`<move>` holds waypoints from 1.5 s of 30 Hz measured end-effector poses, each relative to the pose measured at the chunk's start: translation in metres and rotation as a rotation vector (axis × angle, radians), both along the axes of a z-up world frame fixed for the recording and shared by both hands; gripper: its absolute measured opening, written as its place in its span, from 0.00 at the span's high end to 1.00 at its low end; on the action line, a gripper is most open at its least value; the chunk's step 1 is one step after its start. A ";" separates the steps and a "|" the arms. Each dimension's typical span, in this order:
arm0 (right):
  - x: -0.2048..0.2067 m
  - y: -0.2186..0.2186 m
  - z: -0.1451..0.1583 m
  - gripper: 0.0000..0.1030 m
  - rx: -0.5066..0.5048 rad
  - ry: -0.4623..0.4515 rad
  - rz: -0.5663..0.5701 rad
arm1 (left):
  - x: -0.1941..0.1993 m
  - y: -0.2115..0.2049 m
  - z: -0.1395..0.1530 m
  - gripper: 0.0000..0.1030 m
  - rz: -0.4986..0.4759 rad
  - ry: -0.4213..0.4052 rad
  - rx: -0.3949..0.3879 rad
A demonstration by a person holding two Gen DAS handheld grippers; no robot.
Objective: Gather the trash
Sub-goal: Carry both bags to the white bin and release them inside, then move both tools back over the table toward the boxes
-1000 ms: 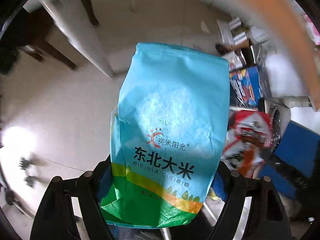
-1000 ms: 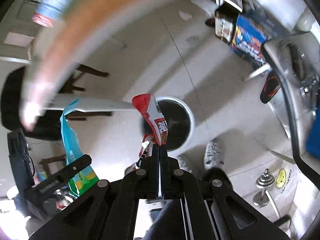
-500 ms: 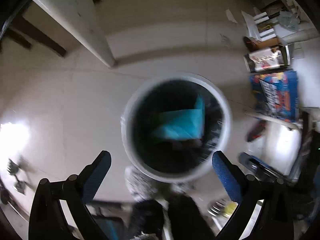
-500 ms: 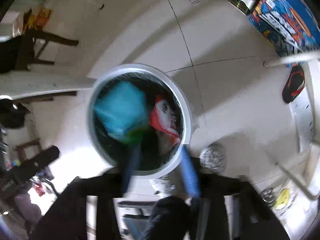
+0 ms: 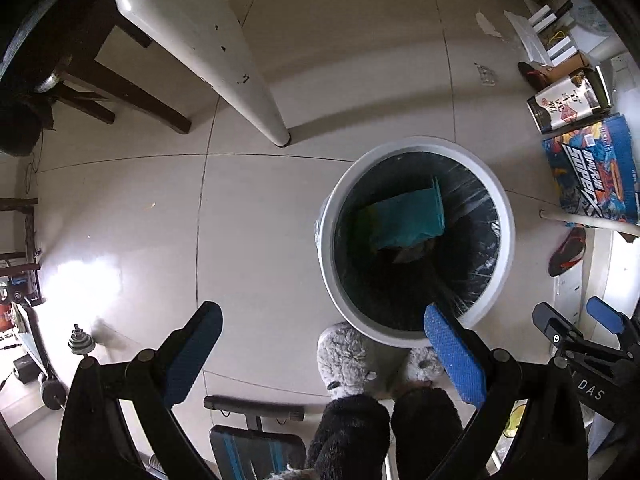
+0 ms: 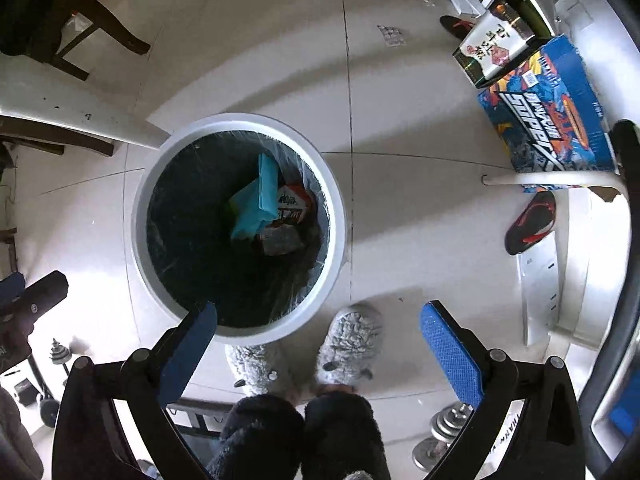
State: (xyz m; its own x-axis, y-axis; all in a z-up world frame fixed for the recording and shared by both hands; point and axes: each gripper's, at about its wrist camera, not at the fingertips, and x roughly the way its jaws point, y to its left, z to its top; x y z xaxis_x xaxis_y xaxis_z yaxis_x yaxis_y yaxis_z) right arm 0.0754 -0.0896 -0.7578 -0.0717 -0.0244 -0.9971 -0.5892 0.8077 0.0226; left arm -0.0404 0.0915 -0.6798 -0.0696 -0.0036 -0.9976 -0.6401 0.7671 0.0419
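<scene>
A white round bin (image 5: 416, 145) with a black liner stands on the tiled floor. A light-blue rice bag (image 5: 408, 216) lies inside it. The right wrist view looks down into the same bin (image 6: 240, 120) and shows the blue bag (image 6: 256, 196) beside a red-and-white snack packet (image 6: 292, 206). My left gripper (image 5: 320, 316) hangs open above the floor, its right finger over the bin's near rim. My right gripper (image 6: 320, 312) points down with its jaws opening and nothing between them, its left finger over the rim.
A person's grey fluffy slippers (image 6: 348, 344) stand right by the bin. A white table leg (image 5: 240, 80) and dark chair legs (image 5: 132, 100) rise at the back left. Printed boxes (image 6: 548, 112), a red-black slipper (image 6: 532, 216) and dumbbell weights (image 6: 440, 428) lie to the right.
The blue bag left my left gripper and the red packet left my right gripper; both fell into the bin. Both grippers opened wide and sank closer to the bin.
</scene>
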 end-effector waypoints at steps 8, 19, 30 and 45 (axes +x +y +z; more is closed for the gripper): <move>-0.012 -0.004 0.079 0.00 0.028 -0.041 -0.005 | -0.007 -0.012 0.061 0.00 -0.008 -0.031 -0.008; -0.037 -0.010 0.234 0.00 0.076 -0.083 -0.004 | -0.033 -0.021 0.199 0.00 -0.010 -0.080 -0.005; -0.051 -0.012 0.387 0.00 0.184 -0.070 -0.075 | -0.046 -0.024 0.329 0.00 -0.023 -0.164 0.048; 0.155 0.028 0.466 0.00 0.106 -0.223 0.006 | 0.107 0.006 0.383 0.00 0.095 -0.218 0.120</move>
